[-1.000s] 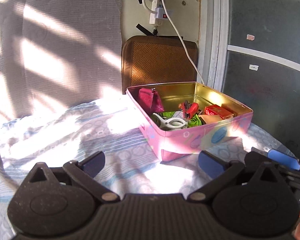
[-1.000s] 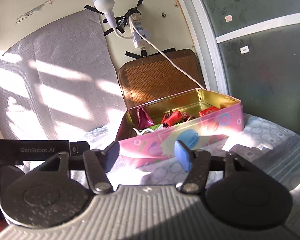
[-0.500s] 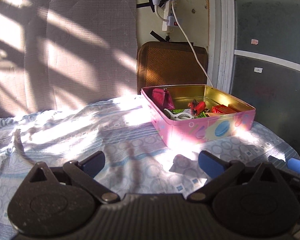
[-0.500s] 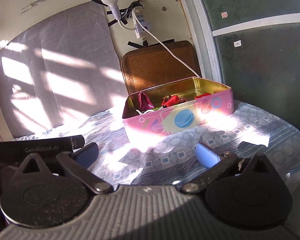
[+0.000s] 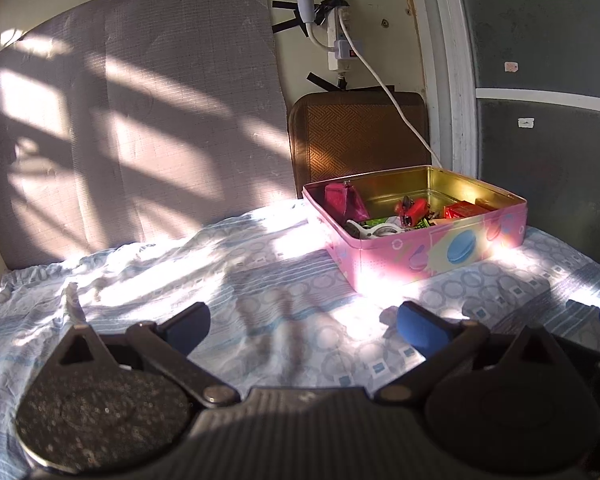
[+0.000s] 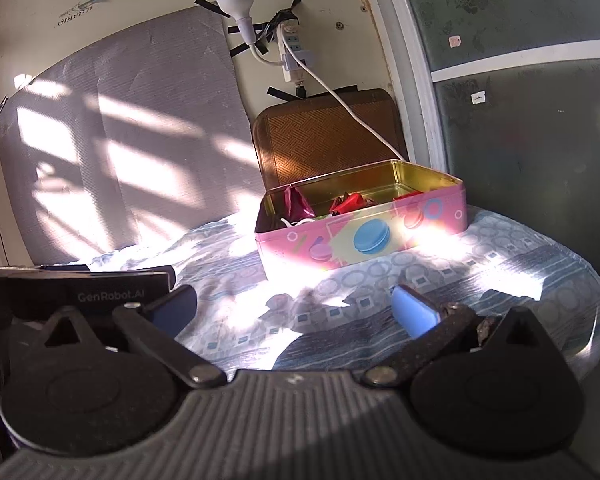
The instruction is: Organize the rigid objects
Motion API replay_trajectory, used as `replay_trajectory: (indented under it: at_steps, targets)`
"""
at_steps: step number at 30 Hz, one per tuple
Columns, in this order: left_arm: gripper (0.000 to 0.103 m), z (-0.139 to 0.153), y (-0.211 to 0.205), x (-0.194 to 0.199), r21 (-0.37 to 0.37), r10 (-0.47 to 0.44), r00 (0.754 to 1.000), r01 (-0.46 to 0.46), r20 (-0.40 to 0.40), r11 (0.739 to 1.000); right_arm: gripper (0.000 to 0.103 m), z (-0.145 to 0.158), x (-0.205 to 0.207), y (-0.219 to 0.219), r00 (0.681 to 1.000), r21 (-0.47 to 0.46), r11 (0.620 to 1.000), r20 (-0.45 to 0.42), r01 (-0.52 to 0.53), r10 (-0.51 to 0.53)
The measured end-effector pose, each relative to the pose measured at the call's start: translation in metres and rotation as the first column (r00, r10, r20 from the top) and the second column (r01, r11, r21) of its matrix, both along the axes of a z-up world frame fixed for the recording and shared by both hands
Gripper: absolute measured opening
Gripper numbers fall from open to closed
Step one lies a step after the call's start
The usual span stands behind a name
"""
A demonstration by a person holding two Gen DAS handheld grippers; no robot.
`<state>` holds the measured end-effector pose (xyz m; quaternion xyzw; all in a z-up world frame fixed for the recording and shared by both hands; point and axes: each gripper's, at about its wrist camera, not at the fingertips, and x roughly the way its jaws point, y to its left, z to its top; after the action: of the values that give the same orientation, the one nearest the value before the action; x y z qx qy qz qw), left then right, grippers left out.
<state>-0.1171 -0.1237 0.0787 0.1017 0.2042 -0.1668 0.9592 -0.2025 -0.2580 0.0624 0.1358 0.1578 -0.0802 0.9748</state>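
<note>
Open pink rectangular tin with macaron print (image 5: pixel 440 240) sits on the blue-and-white patterned bedsheet (image 5: pixel 180 272), far right, before a brown woven mat (image 5: pixel 360 136); inside lie a magenta pouch (image 5: pixel 346 200), red clip (image 5: pixel 414 208) and white clip (image 5: pixel 370 229). Left tool (image 5: pixel 302 324) and right tool (image 6: pixel 294 308) hover near the sheet, well short of the tin. Both have blue-padded fingers spread wide, holding nothing.

pink macaron-printed tin (image 5: pixel 428 254), gold inside, on blue ring-patterned cloth (image 5: pixel 260 292)
</note>
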Motion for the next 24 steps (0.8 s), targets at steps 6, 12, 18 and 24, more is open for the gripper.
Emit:
replay_trajectory:
  at_steps: [6, 12, 18, 24]
  targets:
    - [0.103, -0.004, -0.004, 0.004, 0.005, -0.012, 0.999, 0.012, -0.033, 1.0, 0.103, -0.006, 0.006, -0.006, 1.0, 0.013, 1.0, -0.021, -0.003, 0.003]
    - [0.103, -0.011, -0.005, 0.014, 0.002, 0.002, 0.998, -0.002, -0.062, 1.0, 0.103, -0.014, 0.017, -0.014, 0.999, 0.033, 0.999, -0.044, 0.006, -0.005]
    - [0.103, -0.017, 0.001, 0.031, 0.018, 0.053, 0.994, -0.052, -0.093, 0.998, 0.103, -0.024, 0.037, -0.022, 0.999, 0.084, 0.996, -0.045, 0.033, -0.029]
    - [0.103, -0.027, 0.002, 0.049, 0.016, 0.09, 0.985, -0.089, -0.145, 0.996, 0.103, -0.029, 0.04, -0.017, 0.996, 0.011, 0.996, 0.002, 0.089, -0.089]
